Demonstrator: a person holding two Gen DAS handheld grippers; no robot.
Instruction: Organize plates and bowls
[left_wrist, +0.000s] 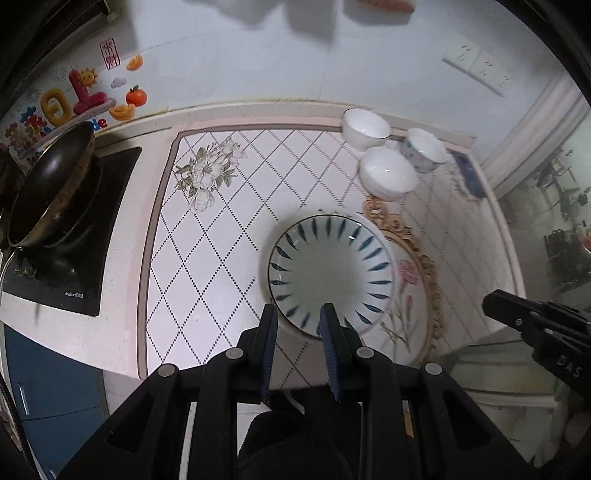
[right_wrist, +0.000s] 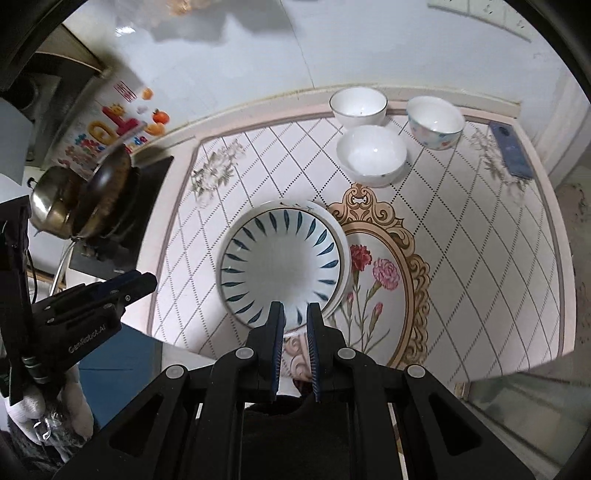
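Note:
A shallow bowl with blue leaf strokes (left_wrist: 328, 266) (right_wrist: 280, 262) rests on a white plate (right_wrist: 344, 240) on the patterned counter mat (left_wrist: 207, 258). Three small bowls stand at the back right: a plain white one (right_wrist: 358, 103), a second white one (right_wrist: 371, 153) and a flowered one (right_wrist: 436, 120). My left gripper (left_wrist: 297, 310) hangs well above the near rim of the leaf bowl, its blue pads a narrow gap apart with nothing between them. My right gripper (right_wrist: 295, 308) hovers beside it, shut and empty. Each gripper shows at the edge of the other's view.
A dark wok (left_wrist: 51, 184) sits on the black hob at the left, with a steel pot (right_wrist: 48, 199) next to it. A blue phone (right_wrist: 511, 151) lies at the counter's far right. The wall rises right behind the bowls. The counter's front edge lies below both grippers.

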